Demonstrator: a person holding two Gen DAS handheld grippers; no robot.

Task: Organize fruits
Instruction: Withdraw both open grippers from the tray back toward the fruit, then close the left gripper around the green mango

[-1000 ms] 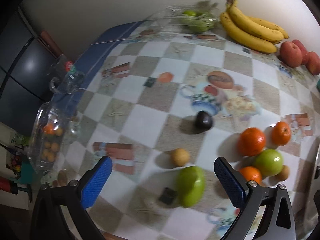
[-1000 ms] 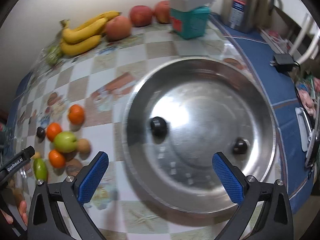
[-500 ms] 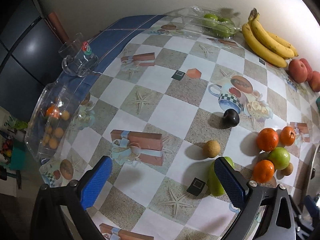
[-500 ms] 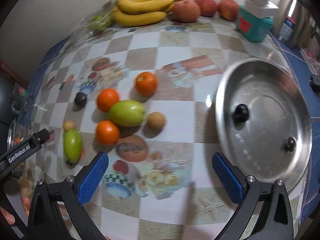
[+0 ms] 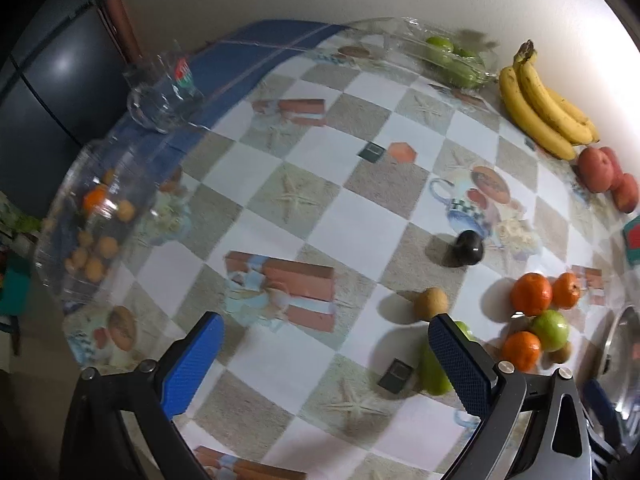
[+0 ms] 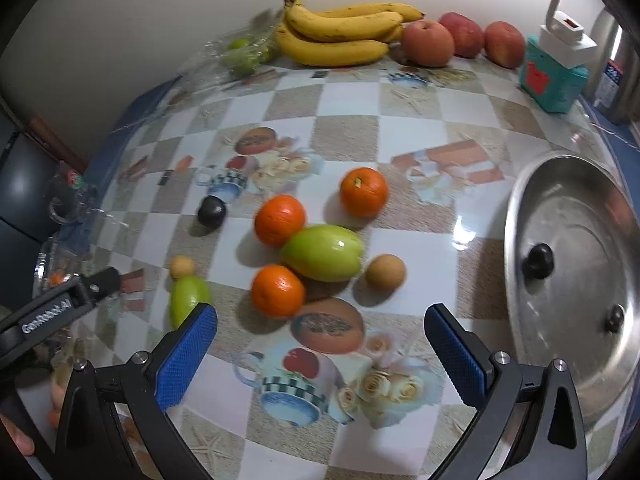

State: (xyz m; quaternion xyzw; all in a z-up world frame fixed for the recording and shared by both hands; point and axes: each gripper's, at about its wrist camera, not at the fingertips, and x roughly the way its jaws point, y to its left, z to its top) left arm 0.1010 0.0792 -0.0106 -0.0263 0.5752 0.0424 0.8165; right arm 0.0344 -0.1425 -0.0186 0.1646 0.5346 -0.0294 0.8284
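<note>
Loose fruit lies on the patterned tablecloth: three oranges (image 6: 279, 220), a large green mango (image 6: 322, 253), a small tan fruit (image 6: 385, 272), a dark round fruit (image 6: 211, 211), another tan fruit (image 6: 182, 266) and a smaller green mango (image 6: 188, 299). Bananas (image 6: 340, 32) and red apples (image 6: 428, 43) sit along the back wall. My right gripper (image 6: 320, 352) hangs open just short of the cluster, empty. My left gripper (image 5: 324, 360) is open and empty above the cloth, its right finger (image 5: 460, 364) over the smaller green mango (image 5: 434, 368). The oranges (image 5: 531, 294) lie to its right.
A steel pot lid (image 6: 572, 276) lies at the right. A teal box (image 6: 554, 76) and a kettle stand at the back right. Clear plastic containers (image 5: 92, 220) with small orange fruits and a glass mug (image 5: 160, 96) sit at the left table edge; bagged green fruit (image 5: 452, 60) at back.
The right gripper has swung left from over the pot lid to face the fruit cluster. The left gripper has pulled back and turned left, so the fruit sits further right in its view.
</note>
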